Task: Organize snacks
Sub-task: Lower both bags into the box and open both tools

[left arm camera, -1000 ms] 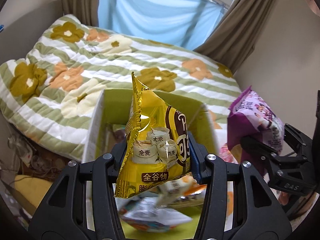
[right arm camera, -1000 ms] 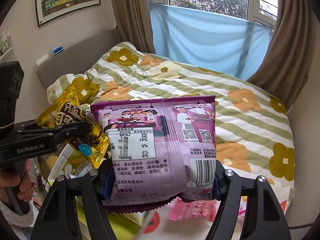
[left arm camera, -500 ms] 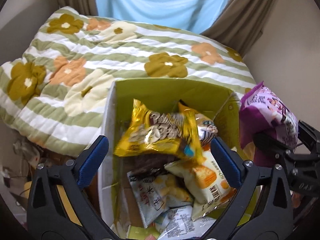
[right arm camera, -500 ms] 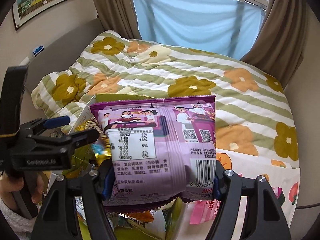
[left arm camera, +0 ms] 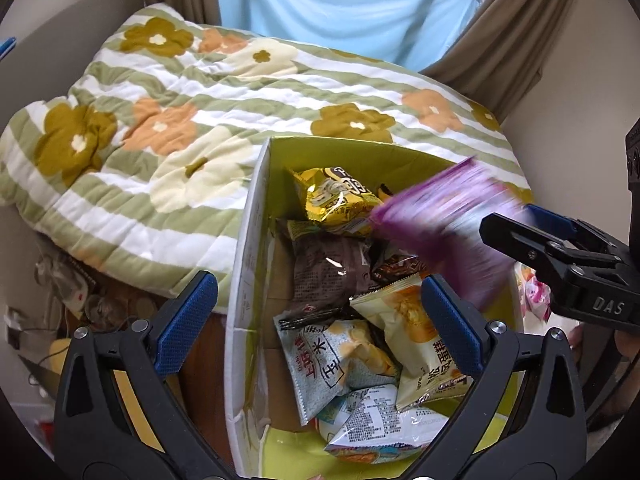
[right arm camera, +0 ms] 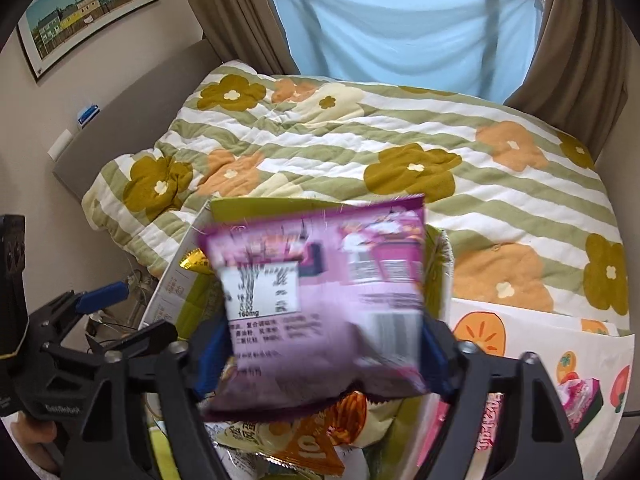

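Observation:
A green-lined cardboard box (left arm camera: 256, 264) holds several snack bags. The yellow bag (left arm camera: 336, 200) lies at its far end. My left gripper (left arm camera: 316, 320) is open and empty above the box. My right gripper (right arm camera: 320, 344) has its jaws spread, and the purple snack bag (right arm camera: 320, 300) is blurred between them, dropping over the box (right arm camera: 180, 280). In the left wrist view the purple bag (left arm camera: 436, 232) is a blur at the box's right side, just off the right gripper's fingers (left arm camera: 532, 240).
A bed with a striped floral quilt (left arm camera: 200, 112) lies behind the box. A fruit-print cloth (right arm camera: 560, 352) with pink packets (right arm camera: 580, 396) lies right of the box. Clutter and cables (left arm camera: 68, 292) sit on the floor to the left.
My left gripper opened and the yellow bag fell into the box. My right gripper moved over the box and opened; the purple bag is falling from it.

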Demonstrator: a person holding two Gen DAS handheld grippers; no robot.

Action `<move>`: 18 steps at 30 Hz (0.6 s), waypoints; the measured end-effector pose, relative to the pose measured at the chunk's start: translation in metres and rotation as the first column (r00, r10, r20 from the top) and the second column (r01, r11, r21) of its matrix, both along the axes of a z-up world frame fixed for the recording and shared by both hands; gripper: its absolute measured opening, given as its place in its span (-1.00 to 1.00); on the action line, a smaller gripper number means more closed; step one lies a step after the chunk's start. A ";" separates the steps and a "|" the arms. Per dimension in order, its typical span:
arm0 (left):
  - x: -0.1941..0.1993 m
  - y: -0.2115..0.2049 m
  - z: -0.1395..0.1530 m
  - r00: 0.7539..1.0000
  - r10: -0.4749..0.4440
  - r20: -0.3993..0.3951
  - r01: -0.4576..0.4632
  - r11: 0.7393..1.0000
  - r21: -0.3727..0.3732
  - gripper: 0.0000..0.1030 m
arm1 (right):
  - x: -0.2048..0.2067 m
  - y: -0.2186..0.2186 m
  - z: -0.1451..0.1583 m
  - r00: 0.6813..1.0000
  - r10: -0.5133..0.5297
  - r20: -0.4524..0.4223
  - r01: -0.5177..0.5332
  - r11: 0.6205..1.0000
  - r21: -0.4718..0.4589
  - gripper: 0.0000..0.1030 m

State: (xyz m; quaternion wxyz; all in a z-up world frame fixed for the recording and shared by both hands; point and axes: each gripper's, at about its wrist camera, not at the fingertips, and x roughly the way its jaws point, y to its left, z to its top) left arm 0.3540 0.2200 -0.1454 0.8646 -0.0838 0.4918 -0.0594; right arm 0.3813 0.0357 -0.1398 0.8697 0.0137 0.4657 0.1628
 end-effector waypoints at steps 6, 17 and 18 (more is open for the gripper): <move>-0.009 0.004 0.005 1.000 0.006 0.001 -0.006 1.000 -0.002 0.96 | -0.012 0.001 -0.002 1.000 -0.013 0.027 0.013 1.000 0.016 0.96; -0.030 -0.012 0.026 0.997 -0.050 0.051 0.051 0.999 -0.017 0.96 | -0.042 -0.006 0.022 0.997 -0.037 0.073 0.035 0.999 0.019 0.96; -0.031 -0.015 0.029 0.996 -0.062 0.059 0.063 0.998 -0.020 0.96 | -0.046 -0.008 0.025 0.996 -0.045 0.083 0.044 0.999 0.021 0.96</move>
